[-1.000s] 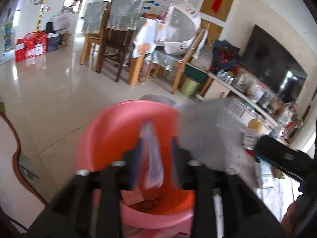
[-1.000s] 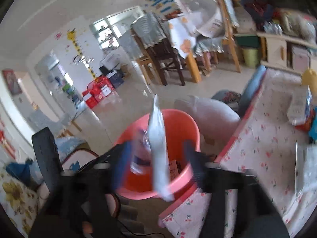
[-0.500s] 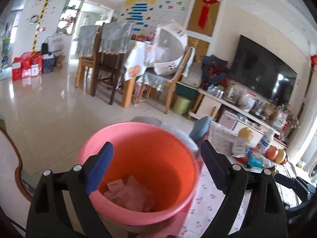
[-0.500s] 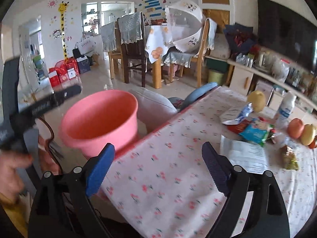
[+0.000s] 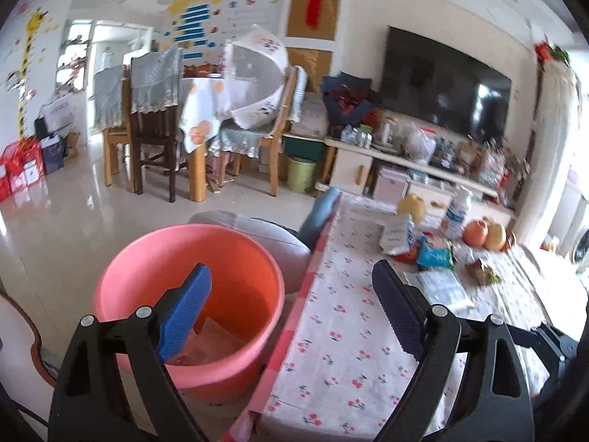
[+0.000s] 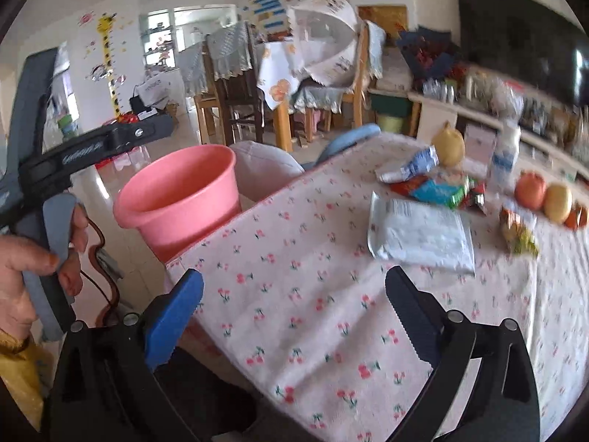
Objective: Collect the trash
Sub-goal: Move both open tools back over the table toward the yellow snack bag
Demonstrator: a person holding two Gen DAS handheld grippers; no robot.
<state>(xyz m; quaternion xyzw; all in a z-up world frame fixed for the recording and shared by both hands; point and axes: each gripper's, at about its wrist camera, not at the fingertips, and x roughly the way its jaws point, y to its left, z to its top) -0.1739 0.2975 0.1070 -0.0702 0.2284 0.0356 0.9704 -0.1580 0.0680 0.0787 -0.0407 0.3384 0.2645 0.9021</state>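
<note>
Now both grippers empty. Left gripper (image 5: 291, 309) jaws wide apart, nothing between; one blue pad over pink bucket (image 5: 147, 258), other over tabletop (image 5: 331, 331). Right gripper (image 6: 294, 313) jaws just finished spreading, nothing between, above floral cloth beside bucket. Bucket on floor against tabletop edge, wrappers (image 5: 217, 339) in its bottom. White packet (image 6: 419, 235) flat on tabletop, well right of bucket; snack wrappers (image 6: 438, 188) and fruit (image 6: 530, 191) farther beyond. Hand (image 6: 22, 272) grips left gripper handle, left of bucket.
</note>
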